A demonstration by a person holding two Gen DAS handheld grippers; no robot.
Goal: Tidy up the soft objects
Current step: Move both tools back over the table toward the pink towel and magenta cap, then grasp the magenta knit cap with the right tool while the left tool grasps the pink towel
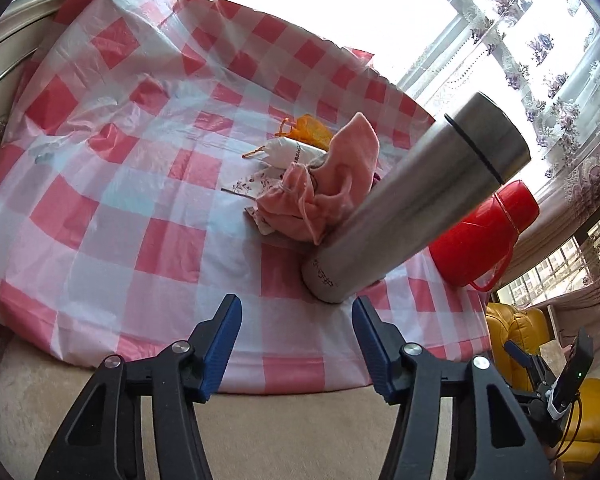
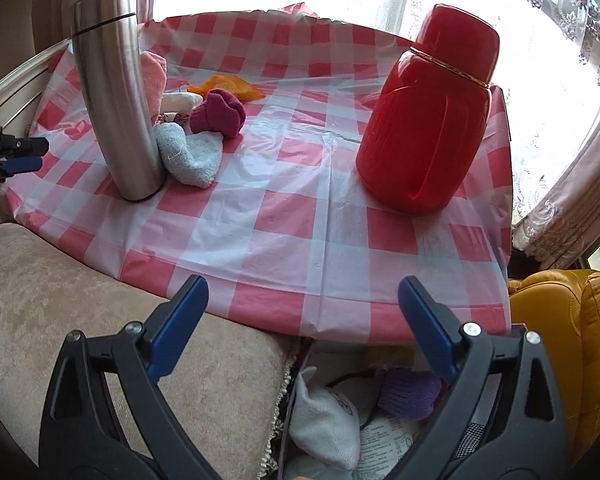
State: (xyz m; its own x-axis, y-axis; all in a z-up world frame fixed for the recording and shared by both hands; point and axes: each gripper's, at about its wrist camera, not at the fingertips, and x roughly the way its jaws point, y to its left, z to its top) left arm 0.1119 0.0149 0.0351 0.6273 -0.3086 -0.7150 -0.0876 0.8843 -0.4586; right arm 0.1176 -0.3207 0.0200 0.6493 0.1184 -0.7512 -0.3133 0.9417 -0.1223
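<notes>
soft objects: left wrist view: pink cloth point(image 1: 332, 184), white pouch point(image 1: 296, 152) and orange bag point(image 1: 312, 130) heaped mid-bench point(image 1: 140, 184), just left of steel flask point(image 1: 412, 200); red thermos point(image 1: 484, 232) right. left claw point(image 1: 296, 344) spread, nothing between.
right wrist view: blue sock point(image 2: 192, 154) touching flask base, maroon sock point(image 2: 218, 114) behind. right claw point(image 2: 302, 328) spread, empty, above a bag of soft items point(image 2: 332, 412) below the near edge.

You see strong daylight from the window point(image 1: 340, 8) behind the counter point(image 2: 284, 216); its glass is fully overexposed. Glare lies on the steel flask point(image 2: 116, 92). Fisheye bending and dark corners frame both sharp views.
</notes>
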